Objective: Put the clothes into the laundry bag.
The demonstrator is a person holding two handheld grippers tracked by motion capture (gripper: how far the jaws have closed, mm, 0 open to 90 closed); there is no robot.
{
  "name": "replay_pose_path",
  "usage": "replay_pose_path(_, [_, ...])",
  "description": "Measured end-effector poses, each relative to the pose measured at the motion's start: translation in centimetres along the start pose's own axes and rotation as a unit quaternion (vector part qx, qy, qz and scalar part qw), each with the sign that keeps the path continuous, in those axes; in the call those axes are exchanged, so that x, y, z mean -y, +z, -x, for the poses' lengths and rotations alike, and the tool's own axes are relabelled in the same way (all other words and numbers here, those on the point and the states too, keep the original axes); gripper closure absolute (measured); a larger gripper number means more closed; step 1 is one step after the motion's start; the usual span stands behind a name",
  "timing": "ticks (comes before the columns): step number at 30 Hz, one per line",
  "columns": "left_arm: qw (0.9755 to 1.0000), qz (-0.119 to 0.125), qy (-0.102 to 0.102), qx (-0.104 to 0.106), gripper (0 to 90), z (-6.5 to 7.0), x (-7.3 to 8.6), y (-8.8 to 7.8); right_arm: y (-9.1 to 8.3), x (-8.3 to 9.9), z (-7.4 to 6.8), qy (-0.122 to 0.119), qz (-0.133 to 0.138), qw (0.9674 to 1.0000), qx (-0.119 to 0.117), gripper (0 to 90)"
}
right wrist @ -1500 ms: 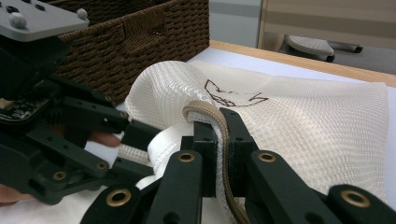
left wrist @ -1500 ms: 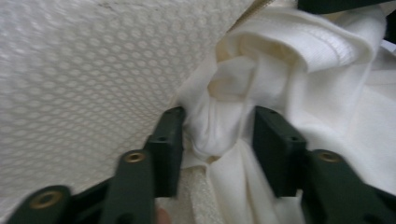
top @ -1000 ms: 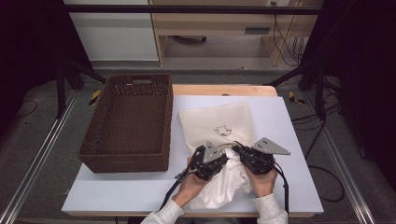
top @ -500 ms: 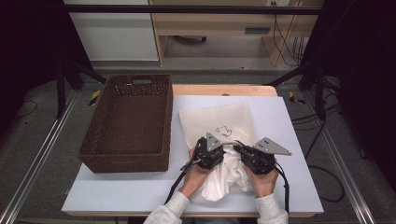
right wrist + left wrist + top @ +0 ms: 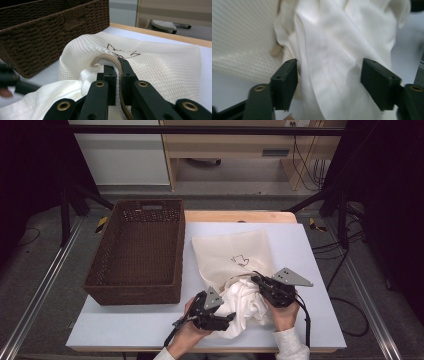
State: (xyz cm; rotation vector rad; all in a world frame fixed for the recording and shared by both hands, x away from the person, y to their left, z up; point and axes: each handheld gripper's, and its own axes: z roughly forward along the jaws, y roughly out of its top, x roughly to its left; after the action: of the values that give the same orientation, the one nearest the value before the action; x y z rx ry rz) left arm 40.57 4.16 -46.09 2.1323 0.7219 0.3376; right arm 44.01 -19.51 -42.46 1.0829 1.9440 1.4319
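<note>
A cream mesh bag (image 5: 227,252) with a dark printed mark lies flat on the white table (image 5: 310,245). A crumpled white garment (image 5: 247,306) sits at its near mouth, partly inside. My right gripper (image 5: 256,281) is shut on the bag's banded rim (image 5: 107,58) and holds it lifted; in the right gripper view the jaws (image 5: 117,68) pinch that band. My left gripper (image 5: 231,317) lies low at the garment's near left side. Its jaws have just been opening and stand wide (image 5: 328,75), with a fold of white cloth (image 5: 337,50) loose between them and mesh (image 5: 242,37) to the left.
A dark brown wicker basket (image 5: 176,255) stands on the table's left half, close beside the bag. A wooden strip (image 5: 240,216) runs along the table's far edge. Cables trail from both grippers toward the near edge.
My left gripper has slid back toward the near left and lower, and its jaws have opened off the white garment. The right gripper has stayed on the bag's rim.
</note>
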Motion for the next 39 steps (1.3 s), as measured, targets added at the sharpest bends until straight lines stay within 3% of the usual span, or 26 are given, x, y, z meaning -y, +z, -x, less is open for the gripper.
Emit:
replay_pose_path(3, [0.9999,0.014,-0.001,-0.001,62.6,0.2,-0.3,0.1,0.2,0.1,-0.2,-0.005,-0.003,1.0,0.0,86.6])
replay_pose_path(5, [0.9998,0.021,-0.002,0.0,73.9,0.3,-0.6,-0.1,0.3,0.1,-0.2,-0.005,-0.005,1.0,-0.001,86.6])
replay_pose_path(13, [0.999,0.043,0.011,0.008,78.2,1.6,-4.5,1.2,0.1,0.0,-0.1,0.003,-0.002,1.0,-0.004,86.8])
replay_pose_path(19, [0.9983,0.057,0.013,0.002,78.2,1.6,-6.5,2.0,-0.1,-0.1,0.0,0.009,0.003,0.9999,-0.007,86.8])
replay_pose_path(23, [0.9983,0.052,0.014,-0.022,78.3,1.3,-7.5,3.2,-0.3,-0.1,0.1,0.013,0.006,0.9999,-0.009,86.8])
replay_pose_path(24, [0.9978,0.037,0.019,-0.052,78.3,0.7,-7.6,4.3,-0.4,-0.2,0.1,0.014,0.007,0.9998,-0.01,86.9])
replay_pose_path(25, [0.9978,0.037,0.019,-0.052,78.2,0.7,-7.6,4.3,-0.4,-0.2,0.1,0.014,0.007,0.9998,-0.01,86.9])
replay_pose_path(26, [0.9974,0.024,0.016,-0.066,78.2,0.1,-7.5,5.1,-0.4,-0.2,0.1,0.014,0.009,0.9998,-0.014,86.9])
replay_pose_path(28, [0.9967,0.01,-0.004,-0.08,77.8,-1.0,-7.2,6.2,-0.3,-0.3,-0.3,0.01,0.008,0.9998,-0.012,86.9])
replay_pose_path(29, [0.9977,0.021,-0.014,-0.063,77.6,-1.9,-6.9,6.2,-0.3,-0.4,-0.3,0.008,0.007,0.9999,-0.009,86.8])
replay_pose_path(34, [0.9981,0.034,-0.002,-0.052,70.9,-1.9,-6.4,5.6,-0.2,-0.2,0.0,0.014,0.005,0.9998,-0.009,86.8])
replay_pose_path(36, [0.9985,0.034,-0.007,-0.042,49.0,-1.9,-6.1,4.5,-0.2,-0.1,-0.1,0.009,0.003,0.9999,-0.004,86.7])
replay_pose_path(37, [0.9985,0.034,-0.007,-0.042,42.2,-1.9,-6.1,4.5,-0.2,-0.1,-0.1,0.009,0.003,0.9999,-0.004,86.7])
replay_pose_path(38, [0.9989,0.033,-0.011,-0.032,42.2,-2.0,-6.1,4.0,-0.1,-0.1,0.0,0.009,0.003,0.9999,-0.005,86.7])
replay_pose_path(39, [0.9992,0.033,-0.019,-0.014,33.1,-2.0,-5.8,2.9,-0.1,0.0,0.1,0.008,0.002,0.9999,-0.006,86.6])
